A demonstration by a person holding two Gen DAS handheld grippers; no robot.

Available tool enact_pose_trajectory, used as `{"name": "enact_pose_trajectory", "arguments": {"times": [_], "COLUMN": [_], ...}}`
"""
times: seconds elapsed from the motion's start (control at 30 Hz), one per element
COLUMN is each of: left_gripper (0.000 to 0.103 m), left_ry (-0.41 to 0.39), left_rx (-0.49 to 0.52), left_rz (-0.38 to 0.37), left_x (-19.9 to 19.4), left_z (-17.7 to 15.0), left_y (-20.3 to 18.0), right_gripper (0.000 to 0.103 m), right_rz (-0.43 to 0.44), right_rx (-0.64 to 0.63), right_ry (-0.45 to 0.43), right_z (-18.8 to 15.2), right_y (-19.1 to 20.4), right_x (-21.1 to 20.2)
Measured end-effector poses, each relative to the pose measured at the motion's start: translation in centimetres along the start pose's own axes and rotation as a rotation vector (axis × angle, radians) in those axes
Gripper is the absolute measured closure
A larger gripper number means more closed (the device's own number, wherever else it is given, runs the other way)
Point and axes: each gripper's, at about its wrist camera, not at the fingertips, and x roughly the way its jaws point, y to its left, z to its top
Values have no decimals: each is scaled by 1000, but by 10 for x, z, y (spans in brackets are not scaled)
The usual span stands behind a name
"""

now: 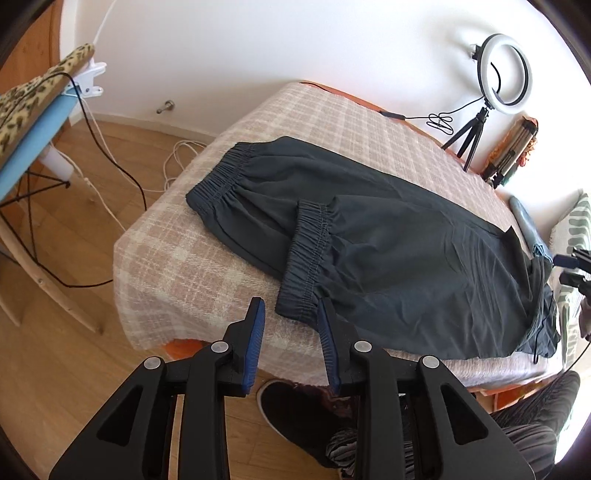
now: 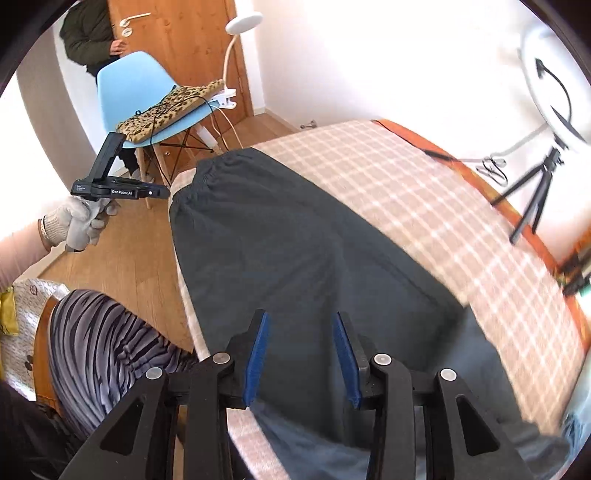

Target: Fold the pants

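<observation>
Dark grey pants (image 1: 388, 243) lie flat on a bed with a checked cover (image 1: 295, 122), legs laid one over the other, elastic cuffs (image 1: 306, 258) toward the near left. My left gripper (image 1: 291, 306) is open and empty, hovering just before the nearer cuff at the bed's front edge. In the right wrist view the pants (image 2: 295, 258) stretch away, and my right gripper (image 2: 301, 325) is open and empty above the fabric. The left gripper's body (image 2: 110, 184) shows there, held by a gloved hand.
A blue chair (image 2: 140, 96) with a leopard cushion stands left of the bed on the wooden floor, with cables. A ring light on a tripod (image 1: 498, 85) stands on the bed's far side. The person's shoe (image 1: 295, 413) is below the bed edge. Another person stands by the door (image 2: 92, 33).
</observation>
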Motion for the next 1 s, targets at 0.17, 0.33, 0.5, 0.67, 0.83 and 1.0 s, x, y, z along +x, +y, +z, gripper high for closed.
{"name": "enact_pose_trajectory", "arguments": {"times": [0.17,0.33,0.5,0.67,0.83,1.0], "left_gripper": [58,58,64,80,82,96], "left_ry": [22,14,15,8,-10,-36], "left_rx": [-56,-85,-92,-40,27,88], "left_rz": [17,29,37,78,126,166], "left_x": [22,26,31,35,29,15], "left_z": [1,-2,-1,1,6,13], "left_y": [3,7,6,-5,-14,-16], "right_gripper": [65,65,64,57,77,103], "right_rz": [85,130,201,266,285,328], "right_rx": [-21,-25,-33,-68,-101,-134], "right_ry": [7,54,95,140,163,97], "right_z": [66,108,132,147,148,151], "right_y": [-1,-8,-2,16,34,47], "right_x": [62,124,173,215,237,215]}}
